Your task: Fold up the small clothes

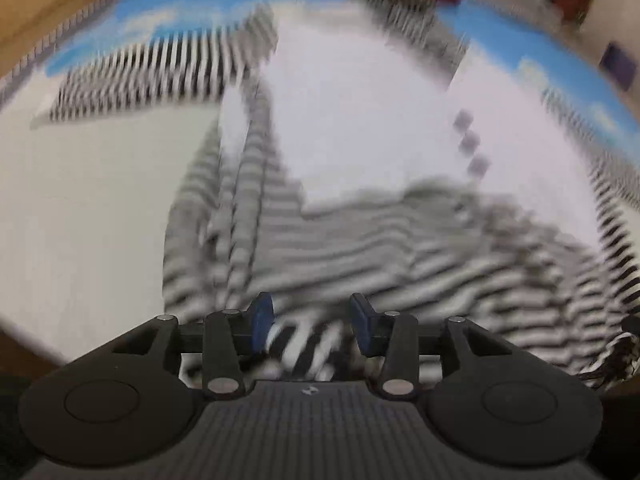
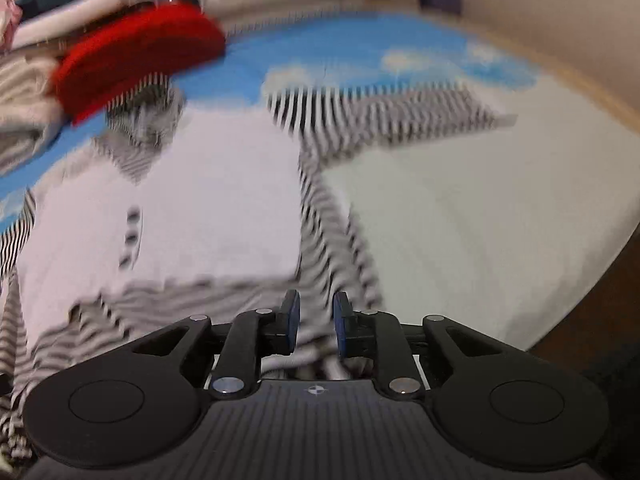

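Observation:
A small top with a pale lilac front and black-and-white striped sleeves and hem lies spread on the white table; both views are motion-blurred. It also shows in the right wrist view. My left gripper has its blue pads apart, with striped hem fabric lying between them. My right gripper has its pads a narrower gap apart, with striped fabric between them at the hem's other corner. I cannot tell whether either grips the cloth.
A red garment sits on a pile of folded clothes at the far side. A blue cloud-print cloth covers the back of the table. The table's front edge is on the right.

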Demonstrator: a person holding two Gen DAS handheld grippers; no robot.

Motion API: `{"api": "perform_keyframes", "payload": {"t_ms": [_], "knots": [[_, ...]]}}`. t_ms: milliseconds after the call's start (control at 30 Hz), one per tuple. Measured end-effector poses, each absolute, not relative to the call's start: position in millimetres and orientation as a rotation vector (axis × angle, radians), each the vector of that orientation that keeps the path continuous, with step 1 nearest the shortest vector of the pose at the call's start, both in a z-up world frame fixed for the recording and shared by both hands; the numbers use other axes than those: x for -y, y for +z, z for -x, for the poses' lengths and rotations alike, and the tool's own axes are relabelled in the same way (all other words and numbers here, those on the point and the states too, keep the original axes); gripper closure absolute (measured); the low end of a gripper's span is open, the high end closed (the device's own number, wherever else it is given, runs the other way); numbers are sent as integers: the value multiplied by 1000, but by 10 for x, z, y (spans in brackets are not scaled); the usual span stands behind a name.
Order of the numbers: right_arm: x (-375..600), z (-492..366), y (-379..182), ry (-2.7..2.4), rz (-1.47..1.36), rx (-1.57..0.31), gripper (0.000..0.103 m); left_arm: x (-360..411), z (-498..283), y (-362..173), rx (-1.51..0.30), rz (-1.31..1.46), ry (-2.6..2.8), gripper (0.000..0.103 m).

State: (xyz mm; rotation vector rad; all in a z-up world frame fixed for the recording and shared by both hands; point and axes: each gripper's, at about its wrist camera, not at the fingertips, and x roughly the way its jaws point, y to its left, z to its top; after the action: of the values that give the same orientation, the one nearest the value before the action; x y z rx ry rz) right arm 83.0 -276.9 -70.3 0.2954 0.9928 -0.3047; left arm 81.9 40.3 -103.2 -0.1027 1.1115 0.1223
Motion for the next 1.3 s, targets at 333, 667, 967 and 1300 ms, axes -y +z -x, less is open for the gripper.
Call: {"api": "perform_keyframes", "payload": {"t_ms": [333,667,967,1300], "knots": [[2748,-777,-527,-308,-310,-871,80,-259,-783,-561,-881,36,114,31],[2351,-663,-122,-160,-173,-584,72,-150,-810,-101,-650,71,101,20],[2003,-736,48,-95,-109,-528,62,-331,-921,289,-553,97,135,20],[2011,-873,8,-133,-79,-549,62,-284,-1935,925,-478,-26,67,20]]}}
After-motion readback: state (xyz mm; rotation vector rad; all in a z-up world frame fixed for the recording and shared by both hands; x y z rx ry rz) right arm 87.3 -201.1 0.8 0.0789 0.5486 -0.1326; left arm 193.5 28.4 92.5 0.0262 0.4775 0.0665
